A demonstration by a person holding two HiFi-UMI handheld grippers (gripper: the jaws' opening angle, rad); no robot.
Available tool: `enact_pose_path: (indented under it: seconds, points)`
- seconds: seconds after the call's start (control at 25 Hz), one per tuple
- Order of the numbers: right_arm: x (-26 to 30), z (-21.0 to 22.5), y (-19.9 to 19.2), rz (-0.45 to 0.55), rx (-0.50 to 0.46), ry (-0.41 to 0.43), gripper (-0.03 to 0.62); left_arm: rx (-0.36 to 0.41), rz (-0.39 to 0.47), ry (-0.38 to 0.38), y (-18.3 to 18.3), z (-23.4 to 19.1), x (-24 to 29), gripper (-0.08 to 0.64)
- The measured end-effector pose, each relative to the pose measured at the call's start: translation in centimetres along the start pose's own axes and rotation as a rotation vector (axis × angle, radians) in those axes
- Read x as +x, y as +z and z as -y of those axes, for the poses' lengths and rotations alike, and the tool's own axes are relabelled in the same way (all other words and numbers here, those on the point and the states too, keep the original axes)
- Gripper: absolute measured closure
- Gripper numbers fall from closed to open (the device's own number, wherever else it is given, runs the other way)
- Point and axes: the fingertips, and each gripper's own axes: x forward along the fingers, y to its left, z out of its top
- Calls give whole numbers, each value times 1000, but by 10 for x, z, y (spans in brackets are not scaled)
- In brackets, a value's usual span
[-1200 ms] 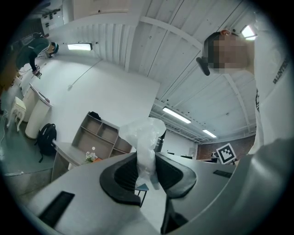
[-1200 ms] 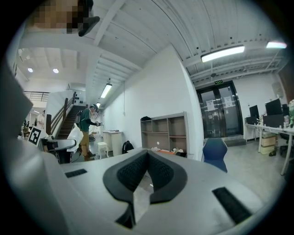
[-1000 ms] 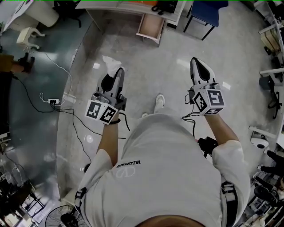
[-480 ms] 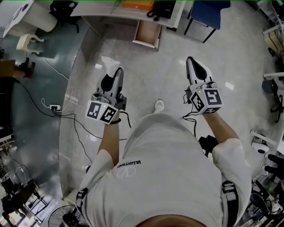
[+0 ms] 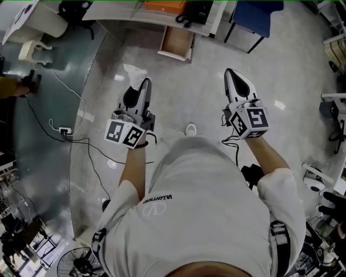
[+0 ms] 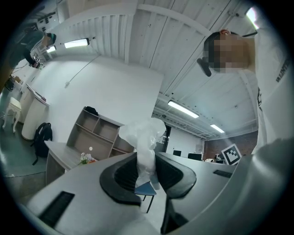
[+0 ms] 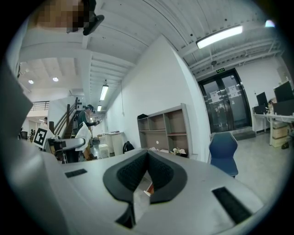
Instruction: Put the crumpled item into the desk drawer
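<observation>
My left gripper (image 5: 145, 82) is shut on a crumpled white item (image 5: 133, 72) that sticks out past its tips; in the left gripper view the crumpled white item (image 6: 143, 140) rises between the dark pads (image 6: 121, 176). My right gripper (image 5: 229, 73) is held level beside it, shut, with nothing between its pads (image 7: 161, 175). An open wooden drawer (image 5: 176, 43) juts out from the white desk (image 5: 157, 13) ahead of both grippers, at the top of the head view. Its inside looks bare.
A blue chair (image 5: 254, 16) stands right of the drawer. An orange box (image 5: 167, 5) and a black object (image 5: 195, 9) lie on the desk. Cables and a power strip (image 5: 64, 130) trail on the floor at the left. Equipment crowds the right edge (image 5: 332, 108).
The desk and open drawer have slid lower in the head view, so I have come closer to them. Both grippers keep their pose, the left still clamped on the crumpled item.
</observation>
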Motion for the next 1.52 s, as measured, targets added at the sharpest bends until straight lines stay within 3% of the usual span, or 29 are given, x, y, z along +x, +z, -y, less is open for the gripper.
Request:
enact_pose_path:
  seconds: [0.36,1.0,1.52]
  points:
    - [38,6,-8,-35,7,4,593,-6,-14,-4,1,-29,31,471]
    - [185,19,-5,-63,22,-55,594,-41,-121,-51,-18,-154,144,471]
    - [309,20,-53,-149,38,-80,592,-89,-263,-77,-95,-229,231,471]
